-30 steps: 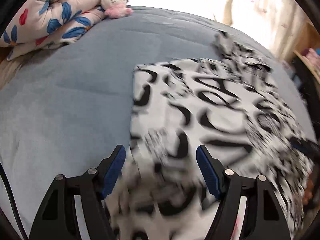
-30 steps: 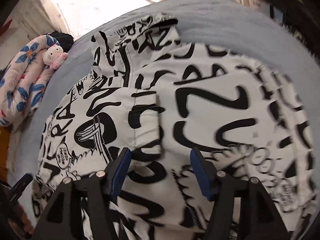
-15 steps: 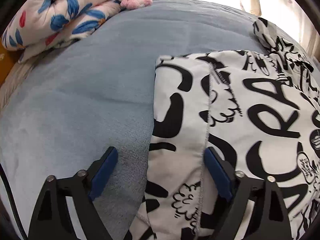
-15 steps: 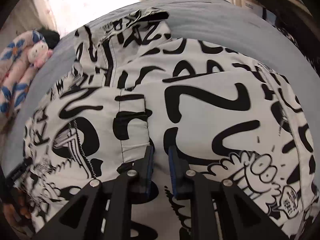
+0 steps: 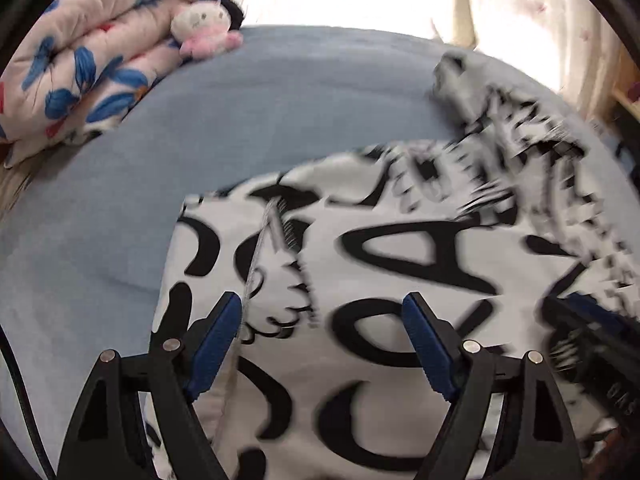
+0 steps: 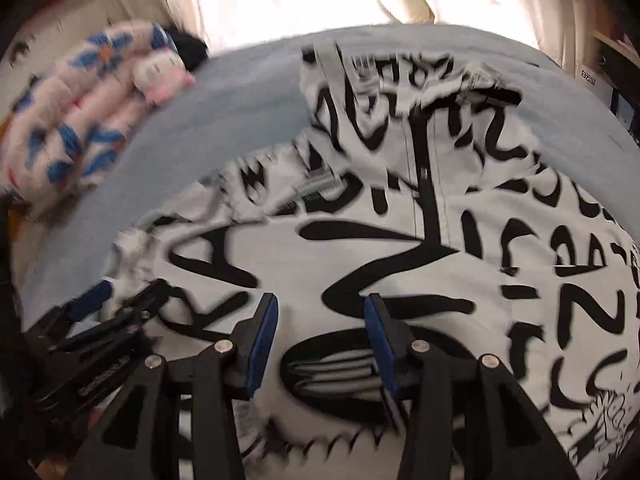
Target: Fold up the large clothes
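The left hand-held gripper (image 5: 322, 320) hangs with jaws spread wide over the black-and-white printed garment (image 5: 400, 264), nothing pinched. The right hand-held gripper (image 6: 320, 324) (jaws just reopening) also stands apart above the cloth. The garment lies flat beneath both on the blue bed (image 5: 120, 200); beyond, left, a floral quilt (image 5: 92, 60) and plush toy (image 5: 204, 28).

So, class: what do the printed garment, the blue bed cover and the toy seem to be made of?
Garment: thin woven cloth, matt, probably cotton; stitched seams, soft creases.
Bed cover: matt, slightly napped fabric.
Toy: plush, fuzzy outline.
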The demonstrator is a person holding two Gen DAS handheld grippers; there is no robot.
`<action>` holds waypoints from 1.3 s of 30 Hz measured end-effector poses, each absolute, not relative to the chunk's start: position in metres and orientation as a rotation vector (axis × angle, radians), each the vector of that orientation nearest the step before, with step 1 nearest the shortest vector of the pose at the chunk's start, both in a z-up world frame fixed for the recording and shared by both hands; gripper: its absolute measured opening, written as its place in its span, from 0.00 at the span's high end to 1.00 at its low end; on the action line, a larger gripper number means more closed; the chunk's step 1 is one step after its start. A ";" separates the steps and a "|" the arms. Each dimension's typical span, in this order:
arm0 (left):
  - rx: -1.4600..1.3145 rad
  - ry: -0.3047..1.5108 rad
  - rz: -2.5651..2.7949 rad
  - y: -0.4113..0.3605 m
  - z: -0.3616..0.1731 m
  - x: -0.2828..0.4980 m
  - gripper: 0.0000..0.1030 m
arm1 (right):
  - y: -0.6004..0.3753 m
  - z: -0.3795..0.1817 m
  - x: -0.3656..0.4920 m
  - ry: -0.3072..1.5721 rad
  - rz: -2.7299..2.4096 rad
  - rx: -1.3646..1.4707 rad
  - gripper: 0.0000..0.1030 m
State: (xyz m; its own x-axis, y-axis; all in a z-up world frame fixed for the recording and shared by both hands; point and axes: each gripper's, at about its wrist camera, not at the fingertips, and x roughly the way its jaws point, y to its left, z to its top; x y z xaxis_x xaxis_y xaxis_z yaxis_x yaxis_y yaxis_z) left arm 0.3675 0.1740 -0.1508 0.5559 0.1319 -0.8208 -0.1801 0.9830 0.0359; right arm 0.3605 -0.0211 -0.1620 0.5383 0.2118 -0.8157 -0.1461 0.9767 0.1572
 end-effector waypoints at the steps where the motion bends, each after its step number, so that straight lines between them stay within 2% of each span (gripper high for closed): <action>1: -0.040 0.973 0.197 0.179 -0.159 0.371 0.21 | -0.030 -0.165 0.362 0.964 0.177 0.048 0.59; 3: -0.062 0.943 0.172 0.192 -0.163 0.371 0.20 | -0.053 -0.167 0.363 0.929 0.065 0.005 0.59; 6: -0.107 0.936 0.142 0.208 -0.164 0.371 0.20 | -0.105 -0.173 0.360 0.937 0.033 0.109 0.60; 7: -0.112 0.937 0.138 0.209 -0.164 0.371 0.20 | -0.121 -0.175 0.357 0.941 -0.005 0.128 0.57; 8: -0.109 0.937 0.139 0.209 -0.165 0.370 0.20 | -0.131 -0.176 0.355 0.945 -0.020 0.160 0.48; 9: -0.098 0.934 0.142 0.208 -0.165 0.370 0.20 | -0.141 -0.176 0.352 0.944 -0.006 0.209 0.46; 21: -0.096 0.980 0.153 0.202 -0.145 0.344 0.20 | -0.147 -0.152 0.311 0.937 0.024 0.343 0.44; 39: -0.034 0.879 0.069 0.180 -0.046 0.207 0.20 | -0.149 -0.077 0.191 0.815 0.098 0.364 0.44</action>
State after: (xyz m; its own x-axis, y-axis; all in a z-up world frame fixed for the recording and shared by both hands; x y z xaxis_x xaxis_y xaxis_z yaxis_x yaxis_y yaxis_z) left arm 0.2071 0.1805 -0.0463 0.6359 0.0462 -0.7704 -0.0739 0.9973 -0.0012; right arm 0.1911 -0.1485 -0.0767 0.6855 0.2239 -0.6928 0.0529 0.9337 0.3540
